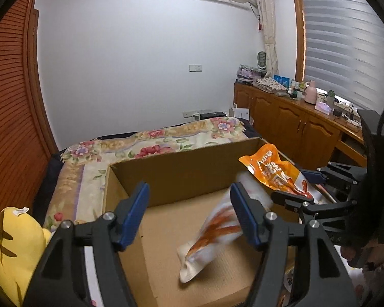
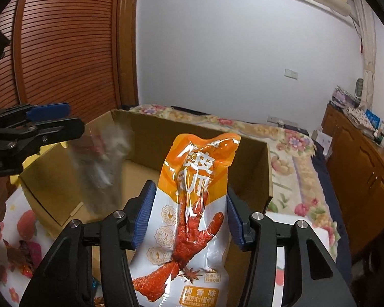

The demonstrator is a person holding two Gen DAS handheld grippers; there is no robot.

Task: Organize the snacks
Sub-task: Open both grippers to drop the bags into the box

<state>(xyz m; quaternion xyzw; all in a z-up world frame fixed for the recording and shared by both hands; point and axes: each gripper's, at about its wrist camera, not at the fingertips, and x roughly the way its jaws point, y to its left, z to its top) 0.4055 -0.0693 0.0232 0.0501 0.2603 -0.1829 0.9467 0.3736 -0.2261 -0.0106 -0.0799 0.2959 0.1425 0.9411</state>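
Observation:
An open cardboard box point(image 1: 181, 158) lies on the bed, its floor bare. My left gripper point(image 1: 190, 212) is open above it; a white and orange snack bag point(image 1: 212, 230) shows blurred below its blue pads, loose and touching neither. In the right wrist view that bag point(image 2: 102, 158) is a pale smear under the left gripper point(image 2: 64, 119). My right gripper point(image 2: 189, 217) is shut on an orange and white chicken-feet snack bag point(image 2: 192, 204), held upright over the box's point(image 2: 51, 192) near right side. The left wrist view shows this orange bag point(image 1: 271, 171) in the right gripper point(image 1: 302, 186).
The box sits on a floral blanket point(image 1: 140, 143). A yellow plush toy point(image 1: 15, 250) lies left of the box. More wrapped snacks point(image 2: 25, 255) lie on the bed by its near left corner. Wooden cabinets point(image 1: 294, 125) run along the right; a slatted wardrobe point(image 1: 7, 102) stands left.

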